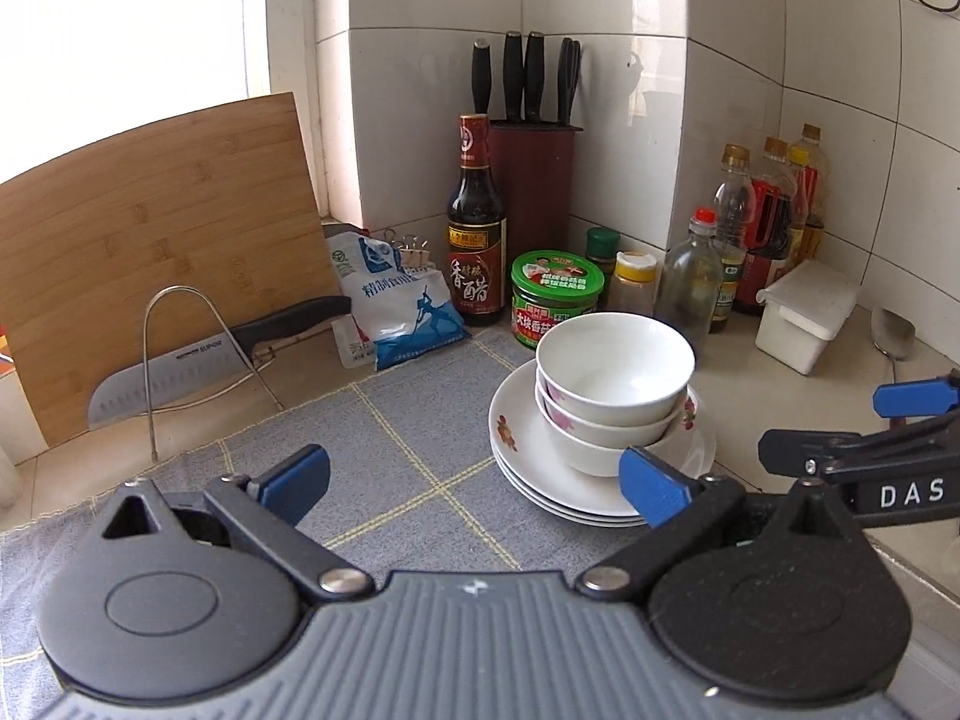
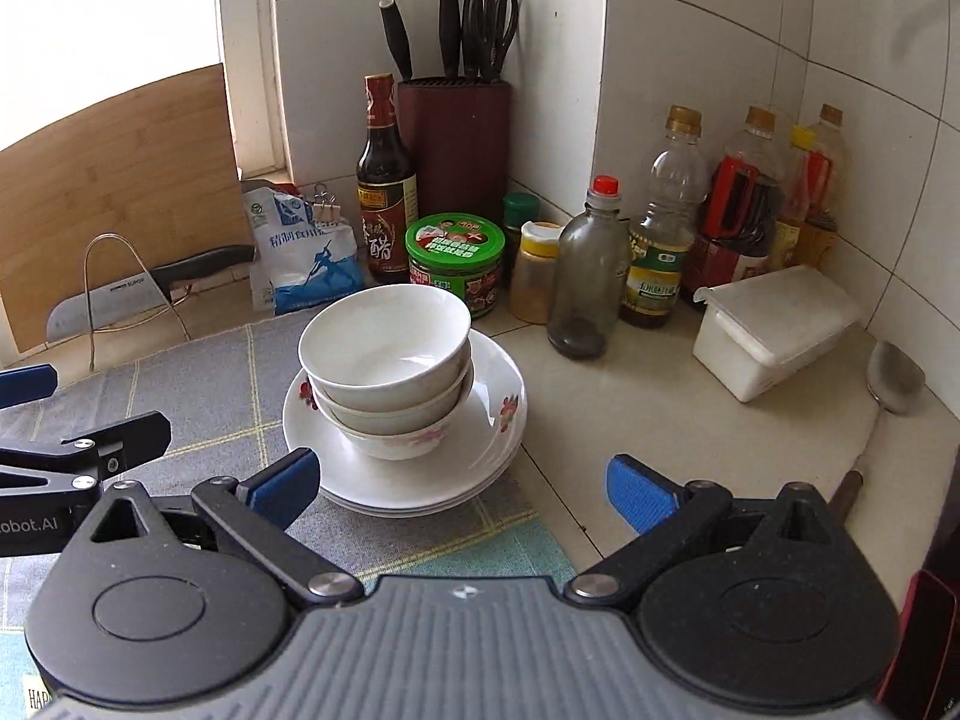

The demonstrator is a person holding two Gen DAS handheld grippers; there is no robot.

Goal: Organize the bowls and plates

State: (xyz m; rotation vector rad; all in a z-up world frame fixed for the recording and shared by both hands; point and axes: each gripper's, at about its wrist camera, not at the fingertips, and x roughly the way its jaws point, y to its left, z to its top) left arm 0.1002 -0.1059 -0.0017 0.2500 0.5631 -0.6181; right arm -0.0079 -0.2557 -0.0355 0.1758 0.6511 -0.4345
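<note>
White bowls [image 1: 612, 372] with pink flowers are nested in a stack on top of a stack of white flowered plates [image 1: 540, 480], at the right edge of a grey checked cloth [image 1: 390, 456]. The same bowls [image 2: 384, 348] and plates [image 2: 486, 420] show in the right wrist view. My left gripper [image 1: 474, 480] is open and empty, low over the cloth, just left of the plates. My right gripper [image 2: 462, 489] is open and empty, in front of the plate stack. Its fingers also show at the left wrist view's right edge [image 1: 912, 396].
Behind the stack stand a green-lidded jar [image 1: 555, 300], a vinegar bottle [image 1: 477, 222], a knife block [image 1: 531, 180], a salt bag [image 1: 402, 306] and several oil bottles [image 2: 738, 210]. A white box [image 2: 774, 330], a metal spoon [image 2: 894, 378], a cutting board [image 1: 150, 276] and a knife on a wire rack [image 1: 174, 366] are around.
</note>
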